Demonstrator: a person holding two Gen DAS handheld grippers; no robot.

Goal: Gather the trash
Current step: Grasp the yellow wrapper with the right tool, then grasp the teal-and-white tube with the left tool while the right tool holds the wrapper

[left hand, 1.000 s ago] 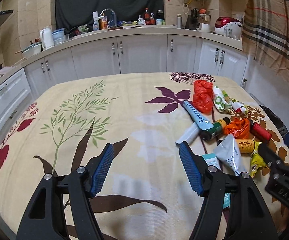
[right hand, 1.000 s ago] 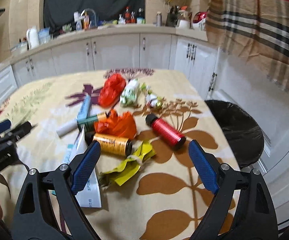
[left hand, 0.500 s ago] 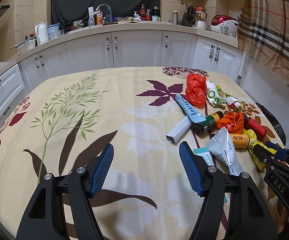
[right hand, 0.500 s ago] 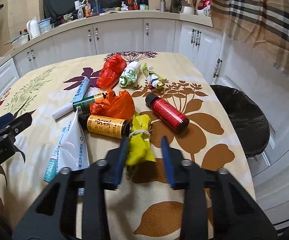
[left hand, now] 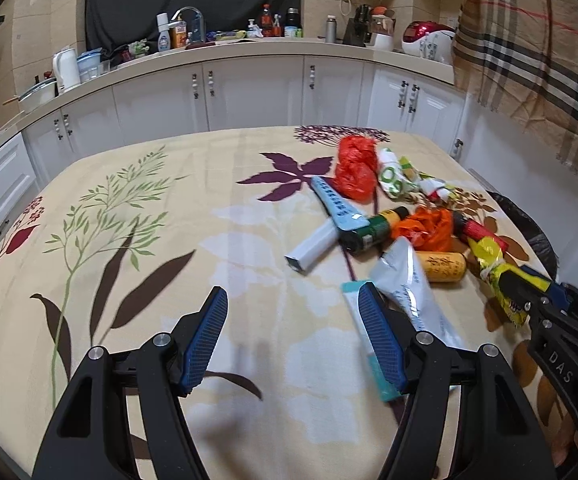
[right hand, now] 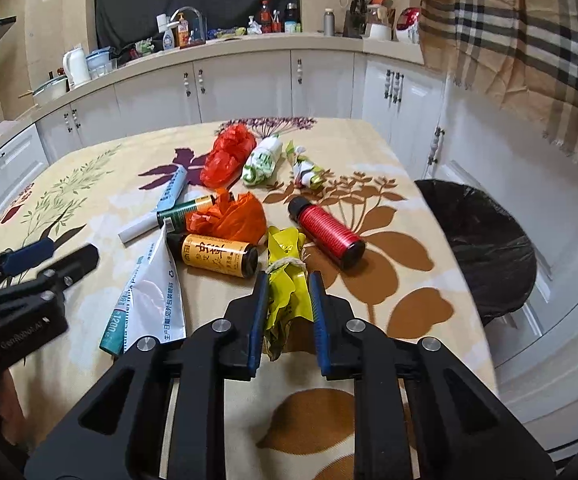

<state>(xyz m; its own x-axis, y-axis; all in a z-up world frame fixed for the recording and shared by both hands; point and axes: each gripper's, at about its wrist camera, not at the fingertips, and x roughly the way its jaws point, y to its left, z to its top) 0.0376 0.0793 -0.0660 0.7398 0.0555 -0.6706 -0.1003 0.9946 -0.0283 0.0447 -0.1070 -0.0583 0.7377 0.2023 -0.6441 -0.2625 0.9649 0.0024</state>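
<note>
**Inspector:** State of the right hand-held gripper [right hand: 288, 280]?

**Operator:** From my station I see it clamped on the yellow wrapper [right hand: 285, 280]. Its jaws have just been closing, and the blue pads now press the crumpled foil from both sides. The wrapper is tied round its middle with a bit of string, and its far end lies on the counter [right hand: 369, 280] between the yellow can [right hand: 219, 255] and the red bottle [right hand: 329, 232].

**Inspector:** And the left?

**Operator:** The left hand-held gripper [left hand: 293, 320] stands open, nothing between its pads. It hangs over bare flowered cloth, with its right finger just beside the white pouch [left hand: 409, 280] and the teal-ended tube [left hand: 369, 344].

**Inspector:** The remaining trash?

**Operator:** All on the right half of the counter. An orange bag [right hand: 231, 216] lies against the green can [right hand: 185, 210]. Past them lie a blue tube [right hand: 173, 188], a red bag [right hand: 227, 154], a white and green roll [right hand: 263, 160] and a small crumpled wrapper [right hand: 307, 170].

**Inspector:** The bin?

**Operator:** A bin with a black liner [right hand: 485, 240] stands off the right edge of the counter, its mouth open upward.
</note>
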